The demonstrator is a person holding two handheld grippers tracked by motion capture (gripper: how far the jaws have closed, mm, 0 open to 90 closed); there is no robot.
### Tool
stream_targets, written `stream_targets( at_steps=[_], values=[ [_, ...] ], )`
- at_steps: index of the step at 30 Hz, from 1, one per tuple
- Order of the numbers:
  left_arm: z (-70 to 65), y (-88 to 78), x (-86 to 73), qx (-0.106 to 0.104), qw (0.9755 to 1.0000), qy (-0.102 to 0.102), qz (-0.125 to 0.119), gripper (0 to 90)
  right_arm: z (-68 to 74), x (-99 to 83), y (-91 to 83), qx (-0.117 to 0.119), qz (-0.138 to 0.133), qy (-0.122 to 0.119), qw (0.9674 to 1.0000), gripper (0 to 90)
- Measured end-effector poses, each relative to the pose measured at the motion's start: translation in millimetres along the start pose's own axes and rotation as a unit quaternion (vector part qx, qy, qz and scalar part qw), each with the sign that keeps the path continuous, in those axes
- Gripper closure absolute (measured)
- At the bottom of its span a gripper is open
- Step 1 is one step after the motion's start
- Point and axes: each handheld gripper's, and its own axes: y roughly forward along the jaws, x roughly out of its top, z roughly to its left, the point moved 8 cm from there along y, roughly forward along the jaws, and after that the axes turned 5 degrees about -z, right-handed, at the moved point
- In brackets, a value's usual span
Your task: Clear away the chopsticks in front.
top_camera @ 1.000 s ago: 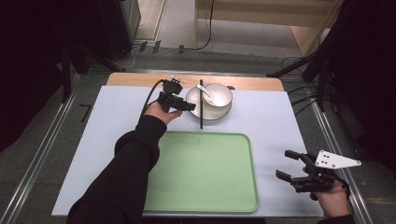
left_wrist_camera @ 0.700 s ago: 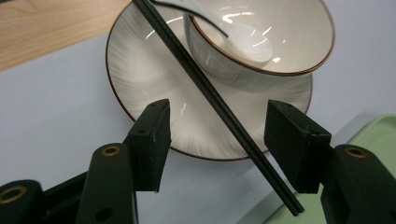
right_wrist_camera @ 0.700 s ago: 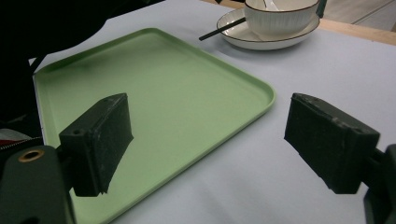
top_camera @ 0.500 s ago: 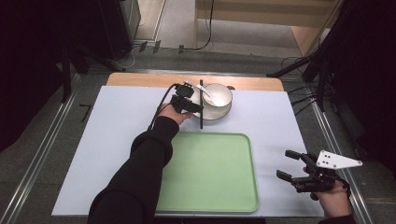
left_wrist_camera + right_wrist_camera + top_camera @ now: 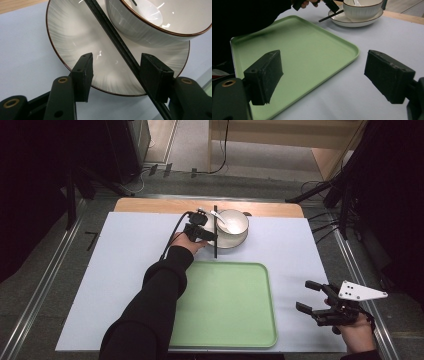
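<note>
Reaching farther toward the upper centre of the high view than half a second ago, the left gripper (image 5: pixel 207 236) is now sitting at the near-left rim of the plate (image 5: pixel 75 35). Its jaws are standing wide apart, straddling the plate's edge, with the black chopsticks (image 5: pixel 117 42) running diagonally between them and lying against the right-hand jaw. The chopsticks are resting across the plate beside the white bowl (image 5: pixel 160 25), which is sitting on the plate with a spoon (image 5: pixel 220 218) inside. Below them, the green tray (image 5: pixel 225 305) is lying on the pale table cover (image 5: pixel 125 250). At the lower right of the high view, the right gripper (image 5: pixel 314 298) is hovering beside the tray, jaws spread wide and holding nothing.
</note>
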Motion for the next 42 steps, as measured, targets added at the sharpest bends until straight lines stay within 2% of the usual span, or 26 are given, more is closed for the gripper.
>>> stream_targets(
  at_steps=[1,2,3,4,5,6,8,9,11,13,22,27,32,34,35,38,39,42],
  values=[
    [0.0,0.5,-0.3,0.001,1.0,0.002,0.002,49.2,-0.1,0.1,0.1,0.0,0.0,-0.001,1.0,15.4],
    [-0.3,1.1,-0.3,0.004,1.0,0.004,0.001,49.2,-0.1,0.1,0.1,0.0,0.0,-0.001,1.0,15.4],
    [-0.7,1.4,-0.5,0.006,1.0,0.006,0.002,54.5,0.0,0.1,0.2,0.0,0.0,-0.001,1.0,15.3],
    [-1.5,2.3,-0.6,0.006,1.0,0.005,0.002,54.5,0.0,0.1,0.2,0.0,0.0,-0.001,1.0,15.3],
    [-2.2,4.8,-1.9,0.003,0.9999,-0.009,0.009,59.0,0.1,0.2,0.2,0.0,-0.001,-0.001,1.0,15.4],
    [-2.2,4.8,-1.9,0.003,0.9999,-0.009,0.009,61.4,0.0,0.1,0.2,0.0,0.0,-0.001,1.0,15.3],
    [1.4,8.6,-3.6,0.011,0.9994,-0.028,0.017,66.7,0.0,0.2,0.2,0.0,-0.001,-0.002,1.0,15.4],
    [1.4,8.6,-3.6,0.011,0.9994,-0.028,0.017,68.9,0.0,0.2,0.2,0.0,-0.001,-0.002,1.0,15.4],
    [3.0,10.3,-3.4,0.016,0.9988,-0.043,0.018,70.6,0.1,0.2,0.2,0.0,-0.001,-0.002,1.0,15.4],
    [3.7,12.8,-3.8,0.021,0.9979,-0.058,0.02,77.2,0.0,0.2,0.2,0.001,-0.001,-0.002,1.0,15.4],
    [5.7,15.7,-3.3,0.019,0.9944,-0.101,0.025,83.7,0.6,0.2,0.5,0.002,0.0,-0.001,1.0,15.4],
    [10.3,13.0,-3.0,0.023,0.9932,-0.11,0.027,85.6,0.7,0.2,0.6,0.002,0.0,-0.001,1.0,15.4],
    [15.1,1.9,0.4,0.018,0.9936,-0.11,0.022,85.6,0.5,0.1,0.3,0.002,0.0,-0.001,1.0,15.3],
    [21.4,-10.4,3.2,0.015,0.9928,-0.117,0.019,85.7,0.4,0.2,0.2,0.001,-0.001,-0.002,1.0,15.3],
    [21.4,-10.4,3.2,0.015,0.9928,-0.117,0.019,85.7,0.4,0.2,0.2,0.001,-0.001,-0.002,1.0,15.3],
    [27.7,-24.0,4.1,0.014,0.993,-0.116,0.015,85.6,0.5,-0.1,0.3,0.001,0.0,-0.003,1.0,15.4],
    [32.3,-33.7,2.7,0.009,0.9928,-0.119,0.01,85.7,0.8,-0.1,-0.1,0.001,0.001,-0.003,1.0,15.3],
    [37.5,-44.2,-1.1,0.005,0.9925,-0.122,0.007,85.7,0.8,-0.3,-0.3,0.001,0.002,-0.005,1.0,15.4]
  ],
)
